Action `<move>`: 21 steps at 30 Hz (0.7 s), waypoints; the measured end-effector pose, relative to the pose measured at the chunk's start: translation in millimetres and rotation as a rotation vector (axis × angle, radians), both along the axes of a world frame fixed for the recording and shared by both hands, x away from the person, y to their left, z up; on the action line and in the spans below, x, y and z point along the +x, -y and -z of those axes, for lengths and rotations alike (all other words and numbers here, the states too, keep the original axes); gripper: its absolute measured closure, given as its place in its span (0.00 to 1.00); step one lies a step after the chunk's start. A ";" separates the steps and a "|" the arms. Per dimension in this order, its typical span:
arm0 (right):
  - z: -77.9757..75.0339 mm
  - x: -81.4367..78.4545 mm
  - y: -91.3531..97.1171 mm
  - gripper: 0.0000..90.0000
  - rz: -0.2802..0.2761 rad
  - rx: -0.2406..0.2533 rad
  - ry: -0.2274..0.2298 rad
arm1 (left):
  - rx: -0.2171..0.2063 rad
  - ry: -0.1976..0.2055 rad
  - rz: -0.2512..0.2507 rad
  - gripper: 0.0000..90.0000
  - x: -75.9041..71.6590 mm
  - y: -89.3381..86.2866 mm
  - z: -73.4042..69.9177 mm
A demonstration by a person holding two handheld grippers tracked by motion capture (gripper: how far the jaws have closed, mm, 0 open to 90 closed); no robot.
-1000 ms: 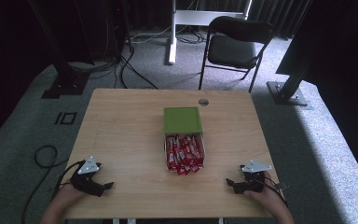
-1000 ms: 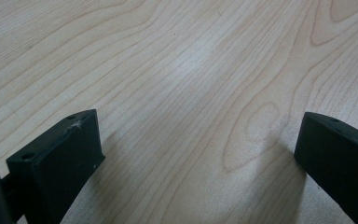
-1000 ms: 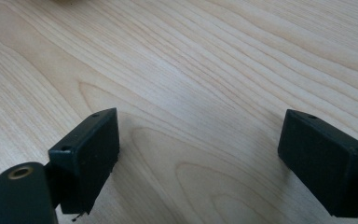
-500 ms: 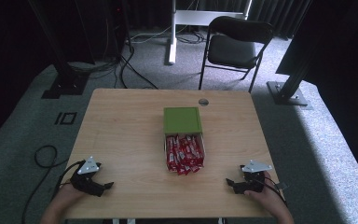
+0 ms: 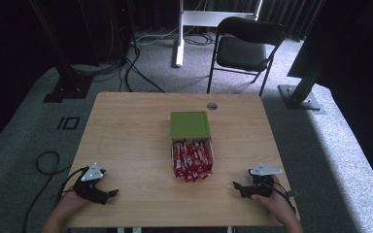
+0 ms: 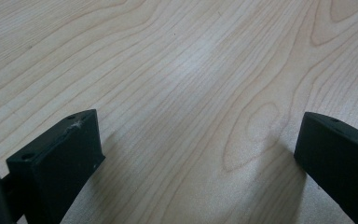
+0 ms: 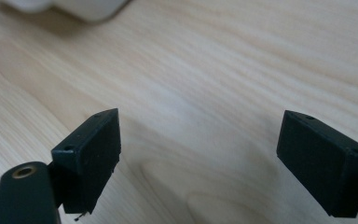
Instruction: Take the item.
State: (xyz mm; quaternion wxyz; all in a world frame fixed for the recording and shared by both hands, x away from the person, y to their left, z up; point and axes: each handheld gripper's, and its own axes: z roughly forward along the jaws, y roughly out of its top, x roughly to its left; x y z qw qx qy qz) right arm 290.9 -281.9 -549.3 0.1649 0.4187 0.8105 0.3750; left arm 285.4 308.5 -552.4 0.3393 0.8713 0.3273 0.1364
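While both grippers rest at the near edge of the table [image 5: 126, 126], nothing is in hand. Left gripper [image 5: 108, 194] sits at the near-left corner, jaws spread wide, bare wood between them. Right gripper [image 5: 238, 187] sits near-right, jaws equally wide, also empty.

Target is the white tray of red sachets [image 5: 192, 159] at table centre, butted against the green box [image 5: 190, 125] just behind it. Tray's long axis runs away from the person; sachets mostly lie along it, a few spilling over the near end.

Key relation: the tray lies forward and inward of both grippers, between them. Right gripper looks nearer, and its own view catches a blurred white corner [image 7: 70, 7] at top left, probably the tray. My call: right goes first, reaching forward-left.
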 end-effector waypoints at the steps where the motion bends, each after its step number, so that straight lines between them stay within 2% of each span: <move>1: -3.0 0.4 -0.7 0.15 0.003 0.009 0.009 | 0.000 0.000 0.000 0.02 0.0 0.0 0.0; 5: -16.0 1.3 -3.7 0.15 0.014 0.021 0.037 | -0.002 0.000 -0.002 0.02 -0.1 0.1 0.1; 7: -21.1 1.2 -5.1 0.15 0.020 0.031 0.035 | -0.002 0.000 -0.001 0.02 -0.1 0.1 0.1; 11: -31.5 2.0 -7.8 0.15 0.025 0.028 0.060 | -0.002 0.000 -0.001 0.02 -0.1 0.1 0.1; 21: -55.8 6.9 -18.7 0.15 0.014 0.086 0.092 | -0.002 0.000 -0.001 0.02 -0.1 0.1 0.1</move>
